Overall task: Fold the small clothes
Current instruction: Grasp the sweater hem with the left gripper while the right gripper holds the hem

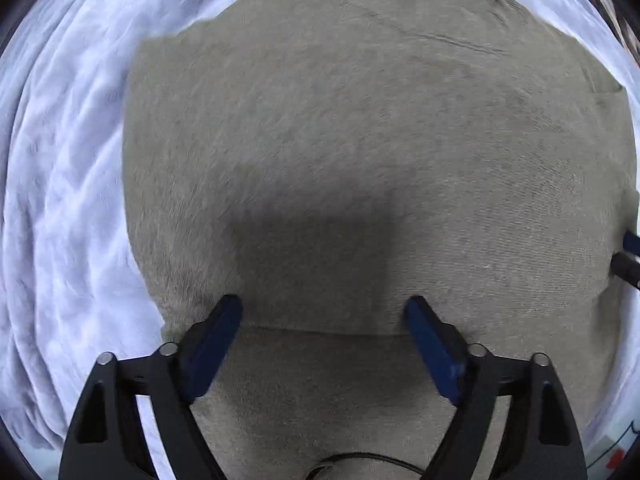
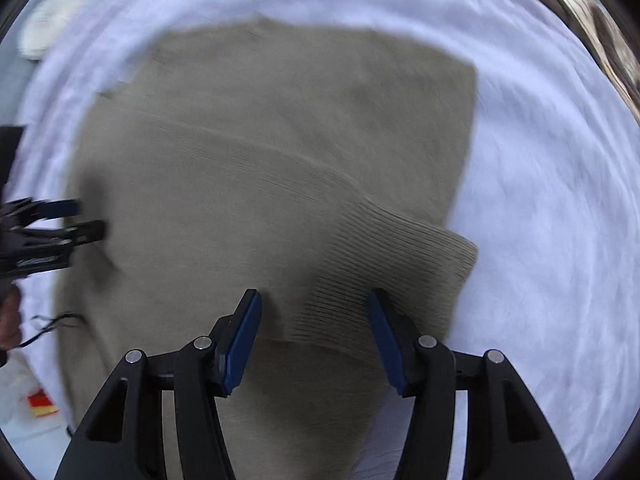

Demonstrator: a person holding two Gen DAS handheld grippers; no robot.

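Observation:
A grey-brown knitted garment (image 1: 360, 140) lies spread flat on a white blanket (image 1: 60, 200). My left gripper (image 1: 324, 308) points straight down over it, jaws wide apart, pads clear of the cloth, nothing between them. In the right wrist view the same garment (image 2: 260, 140) has a ribbed cuff (image 2: 400, 248) folded onto its body. My right gripper (image 2: 314, 300) hangs open just above that cuff, with the ribbing lying under the gap between the blue pads. The left gripper (image 2: 86, 218) shows at the left edge of that view, over the garment's side.
The white blanket (image 2: 540, 200) surrounds the garment on all sides. A pale round object (image 2: 52, 20) lies at the far upper left. A red and yellow item (image 2: 40, 404) sits at the lower left edge. A hand (image 2: 10, 320) shows at the left border.

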